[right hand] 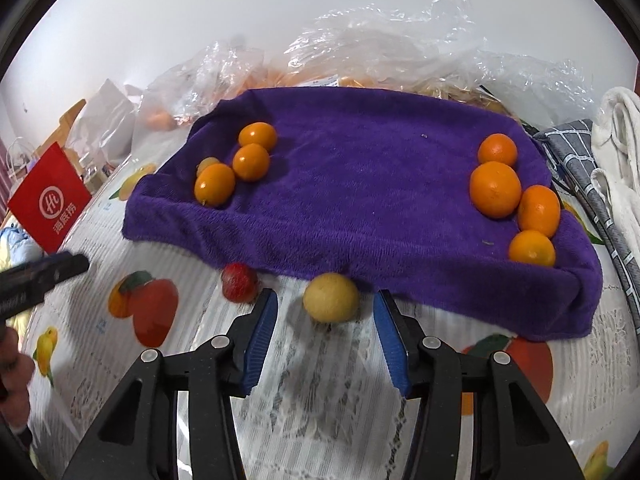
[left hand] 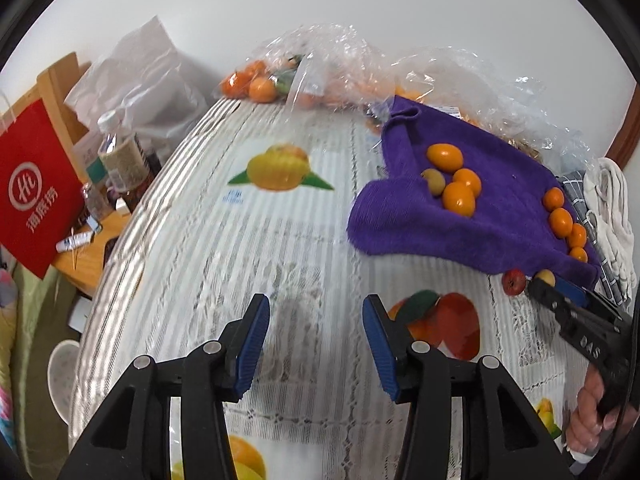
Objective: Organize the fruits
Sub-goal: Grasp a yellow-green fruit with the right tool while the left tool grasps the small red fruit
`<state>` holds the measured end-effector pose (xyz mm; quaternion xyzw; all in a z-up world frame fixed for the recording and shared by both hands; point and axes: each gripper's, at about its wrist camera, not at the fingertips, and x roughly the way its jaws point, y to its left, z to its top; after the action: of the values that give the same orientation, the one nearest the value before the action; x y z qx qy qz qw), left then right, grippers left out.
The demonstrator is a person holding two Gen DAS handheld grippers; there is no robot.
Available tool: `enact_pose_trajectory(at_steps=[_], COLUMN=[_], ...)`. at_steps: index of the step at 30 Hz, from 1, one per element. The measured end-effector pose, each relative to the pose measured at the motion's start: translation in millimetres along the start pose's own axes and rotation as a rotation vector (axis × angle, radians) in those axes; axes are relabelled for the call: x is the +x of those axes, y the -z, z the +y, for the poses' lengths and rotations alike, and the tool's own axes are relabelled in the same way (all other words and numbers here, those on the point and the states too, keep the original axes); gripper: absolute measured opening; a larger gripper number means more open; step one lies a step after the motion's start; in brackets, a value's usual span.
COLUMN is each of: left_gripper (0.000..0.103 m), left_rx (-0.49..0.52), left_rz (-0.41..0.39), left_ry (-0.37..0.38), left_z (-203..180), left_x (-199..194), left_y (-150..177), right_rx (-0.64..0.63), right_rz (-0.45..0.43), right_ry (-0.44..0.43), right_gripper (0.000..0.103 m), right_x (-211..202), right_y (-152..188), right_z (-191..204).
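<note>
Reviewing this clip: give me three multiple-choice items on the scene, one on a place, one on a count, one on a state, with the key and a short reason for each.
1. Where is the yellow fruit?
A. On the tablecloth at the purple towel's near edge
B. In the middle of the towel
C. Inside a plastic bag

2. How many orange fruits sit in the right-hand cluster on the purple towel?
A. Two
B. Four
C. Six

3. What state is the right hand-held gripper in?
A. Shut on the red fruit
B. Shut on nothing
C. Open, holding nothing

Key: 1 A, it rests on the tablecloth against the towel's front edge. 2 B, four show along the right side. 3 C, its jaws stand apart with the yellow fruit just ahead of them, ungrasped.
</note>
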<state>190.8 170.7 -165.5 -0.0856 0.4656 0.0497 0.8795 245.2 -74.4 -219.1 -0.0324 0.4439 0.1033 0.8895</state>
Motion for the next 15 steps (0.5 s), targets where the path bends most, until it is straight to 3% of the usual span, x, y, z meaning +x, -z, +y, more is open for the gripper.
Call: enact_pose_trajectory(at_steps=[5, 15], left_gripper=[0.046, 0.046], left_rx=[-0.029, -0.025], left_rz=[0.019, -0.035], left_ry=[0.034, 0.068], left_z=[5.6, 9.5], left_x=[6.3, 1.7], left_y=[12.7, 22.9], right_rx=[0.002, 0.026], right_rz=[-0.009, -0.027], right_ry=[0.021, 0.04], right_gripper=[0.029, 0.029], right_x=[6.0, -15.1], right_y=[-2.7, 2.8], right_z=[0.7, -15.2])
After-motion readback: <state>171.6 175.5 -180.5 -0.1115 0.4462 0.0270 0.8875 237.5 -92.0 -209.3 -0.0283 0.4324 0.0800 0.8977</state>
